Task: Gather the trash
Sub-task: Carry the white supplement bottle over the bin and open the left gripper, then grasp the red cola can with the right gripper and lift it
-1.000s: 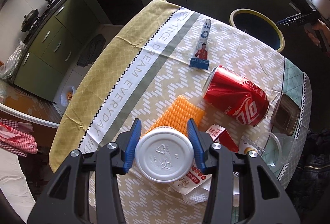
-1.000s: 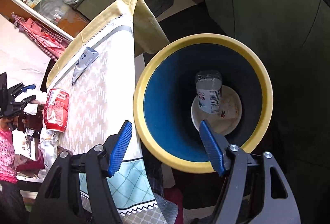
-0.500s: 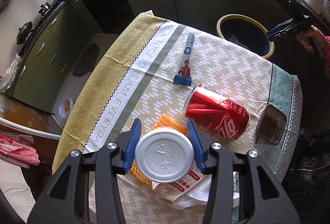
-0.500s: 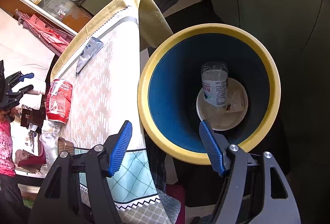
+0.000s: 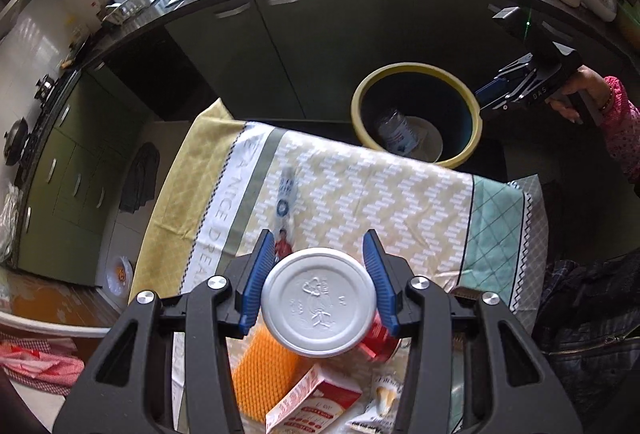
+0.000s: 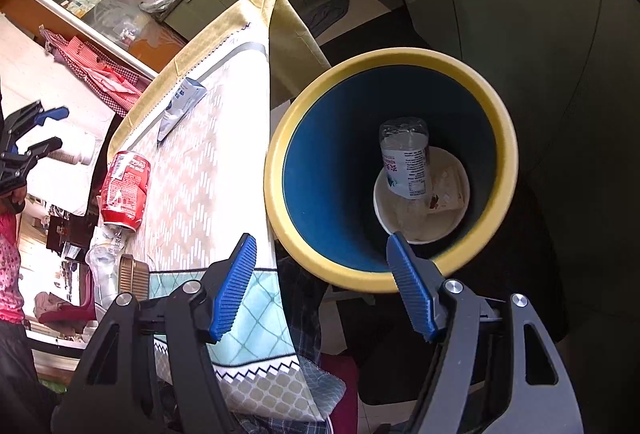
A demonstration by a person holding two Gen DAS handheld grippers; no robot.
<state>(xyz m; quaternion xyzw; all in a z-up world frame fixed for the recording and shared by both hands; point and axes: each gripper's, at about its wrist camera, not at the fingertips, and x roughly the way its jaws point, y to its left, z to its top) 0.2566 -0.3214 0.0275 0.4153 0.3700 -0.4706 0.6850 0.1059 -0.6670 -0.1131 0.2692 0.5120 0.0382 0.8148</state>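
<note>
Lifted away from the table clutter since a second ago, the left gripper (image 5: 319, 286) now looks over the far table edge toward the bin (image 5: 416, 72), which sat small at the top right of its view before and now lies well ahead of the fingertips, a little to their right. Its blue fingers (image 5: 258, 282) pinch a white plastic cup (image 5: 320, 308) from both sides, pads touching its wall, the embossed round bottom facing the camera and filling the gap between them. Below and behind the fingers lie an orange ridged piece (image 5: 260, 374), a red-and-white carton (image 5: 316, 406) and a red can (image 5: 378, 338), the can partly hidden by the cup. A long tube wrapper (image 5: 285, 202) lies on the patterned tablecloth (image 5: 380, 206) just ahead of the left fingertip, blurred. The right gripper (image 6: 322, 288) has shifted only slightly; its fingers (image 6: 234, 288) stand spread with nothing between them, held over the near rim of the bin (image 6: 500, 138). Inside the blue interior, beyond the right fingertip, a clear plastic bottle (image 6: 406, 162) rests tilted on a white paper bowl (image 6: 448, 194). To the left of the spread fingers the table runs away, with the red can (image 6: 125, 190) lying on its side and the tube wrapper (image 6: 180, 104) farther off. In the left view, the right gripper shows beside the bin's right rim, held in a hand (image 5: 572, 98) with a pink patterned sleeve (image 5: 622, 130).
</note>
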